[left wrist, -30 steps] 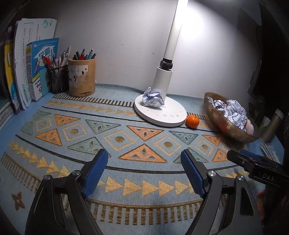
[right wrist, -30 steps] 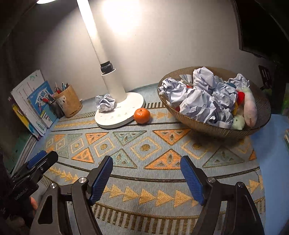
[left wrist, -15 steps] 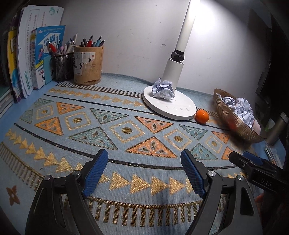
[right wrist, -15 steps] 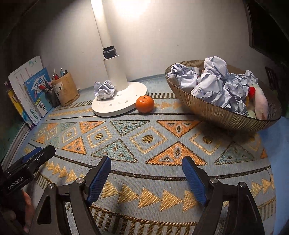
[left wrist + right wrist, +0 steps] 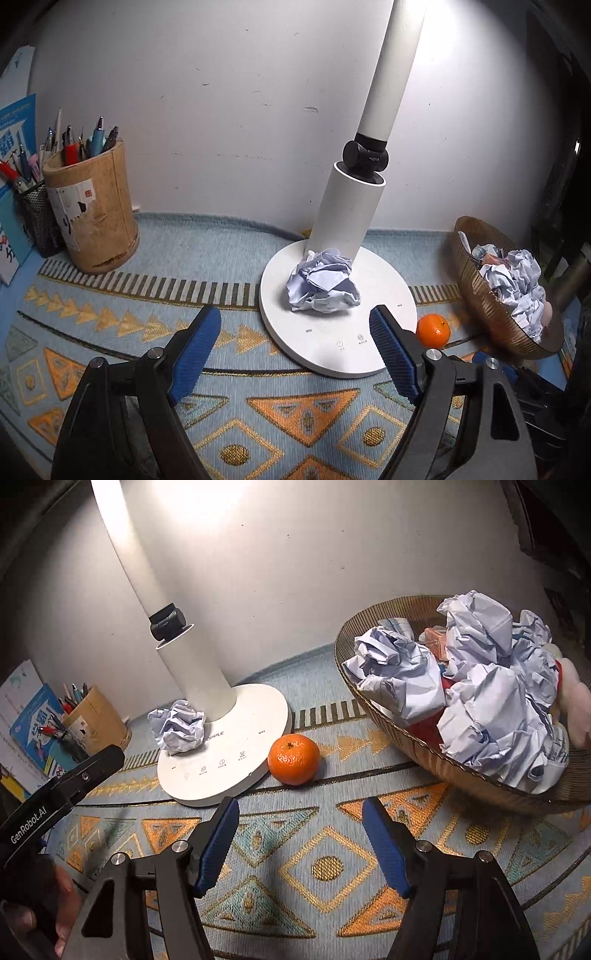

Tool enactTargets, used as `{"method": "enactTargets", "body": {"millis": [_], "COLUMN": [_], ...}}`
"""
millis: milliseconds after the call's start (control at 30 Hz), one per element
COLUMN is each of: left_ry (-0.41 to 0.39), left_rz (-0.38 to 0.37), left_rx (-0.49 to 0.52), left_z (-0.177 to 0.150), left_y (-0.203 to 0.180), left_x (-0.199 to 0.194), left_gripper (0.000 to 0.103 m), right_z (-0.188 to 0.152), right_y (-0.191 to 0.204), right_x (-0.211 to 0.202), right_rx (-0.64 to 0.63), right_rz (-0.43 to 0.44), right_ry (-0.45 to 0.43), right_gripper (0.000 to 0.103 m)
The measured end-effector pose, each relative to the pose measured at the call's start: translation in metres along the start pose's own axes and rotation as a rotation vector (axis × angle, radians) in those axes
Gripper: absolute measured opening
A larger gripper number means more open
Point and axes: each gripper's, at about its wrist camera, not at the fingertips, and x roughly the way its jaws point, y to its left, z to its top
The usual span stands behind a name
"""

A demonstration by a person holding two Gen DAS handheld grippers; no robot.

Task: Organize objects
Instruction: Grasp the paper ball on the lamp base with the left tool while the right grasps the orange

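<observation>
A crumpled paper ball (image 5: 323, 281) lies on the white lamp base (image 5: 354, 347), against the lamp's post. My left gripper (image 5: 295, 350) is open just short of the ball, nothing between its blue pads. An orange (image 5: 293, 759) sits on the patterned mat beside the lamp base. My right gripper (image 5: 297, 843) hovers a little in front of the orange; its jaws are closing with nothing between them. The paper ball (image 5: 178, 726) and the left gripper's body (image 5: 55, 797) also show in the right wrist view. A woven basket (image 5: 461, 775) at the right holds several paper balls.
A cork pen cup (image 5: 92, 218) and a mesh pen holder (image 5: 37, 218) stand at the back left, with books (image 5: 14, 147) beside them. The lamp post (image 5: 373, 158) rises by the wall. The orange (image 5: 433, 330) and basket (image 5: 480, 295) lie to the right.
Both grippers have moved forward: the left toward the paper ball on the lamp base, the right toward the orange. The right gripper's jaws stand narrower than before.
</observation>
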Motion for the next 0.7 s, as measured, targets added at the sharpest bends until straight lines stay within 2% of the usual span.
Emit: {"method": "enactTargets", "body": {"millis": [200,300,367,433,567,700], "left_ry": [0.040,0.062,0.076,0.085,0.067,0.072], "left_rz": [-0.053,-0.049,-0.048,-0.053,-0.057,-0.074], "left_rx": [0.095,0.099,0.092,0.085,0.066,0.056], "left_z": [0.007,0.007,0.006,0.006,0.005,0.001], "left_y": [-0.019,-0.020,-0.020,-0.018,-0.013,-0.015], "left_x": [0.037,0.052,0.057,0.061,0.057,0.042], "left_gripper": [0.082,0.081,0.075,0.056,0.050,0.049], "right_z": [0.018,0.022,0.024,0.027,0.028,0.027], "right_y": [0.000,0.004,0.006,0.009,0.010,0.004], "right_x": [0.024,0.034,0.038,0.038,0.035,0.032], "right_rx": [0.031,0.017,0.007,-0.010,-0.020,0.001], "right_rz": [-0.011,-0.005,0.005,0.007,-0.010,0.027], "right_ry": [0.033,0.062,0.070,0.054,0.042,0.059], "right_gripper": [0.068,0.062,0.053,0.045,0.037,0.037]}}
